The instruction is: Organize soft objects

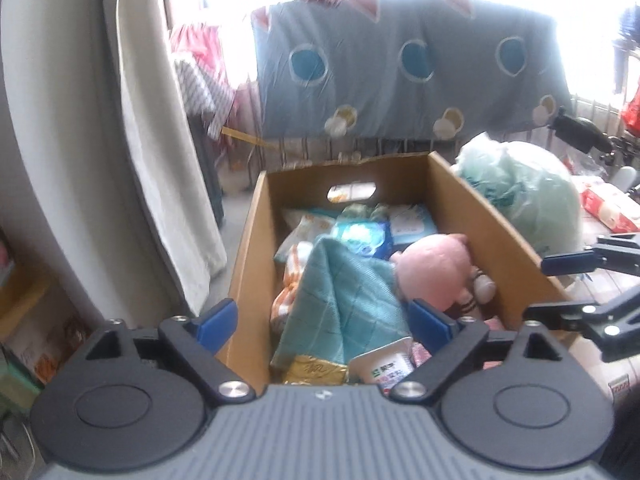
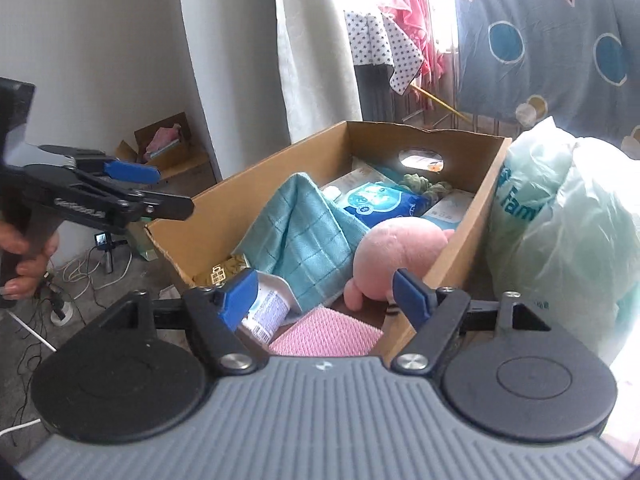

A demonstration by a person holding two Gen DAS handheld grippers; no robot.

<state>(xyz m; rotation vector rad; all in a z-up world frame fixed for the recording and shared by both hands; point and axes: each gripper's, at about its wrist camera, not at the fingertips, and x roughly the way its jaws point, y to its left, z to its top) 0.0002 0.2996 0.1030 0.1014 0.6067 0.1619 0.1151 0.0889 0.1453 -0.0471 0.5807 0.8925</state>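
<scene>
A cardboard box (image 2: 208, 216) sits at centre. In it a towel (image 2: 304, 236) drapes over other items, with a plush toy (image 2: 396, 252) at its 3 o'clock against the box wall. A plastic bag (image 2: 560, 232) stands just outside, at the box's 3 o'clock.

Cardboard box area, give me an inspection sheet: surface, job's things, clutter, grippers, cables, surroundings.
Surface: mostly hidden; box sits on it.
Job's things: open brown cardboard box holds a teal checked cloth, pink plush toy, pink knitted cloth.
Clutter: blue wipes packet, gold foil packet in box; pale green plastic bag beside it.
Grippers: left gripper and right gripper open, holding nothing.
Cables: white cords on floor.
Surroundings: pale curtain, hanging blue patterned quilt.
</scene>
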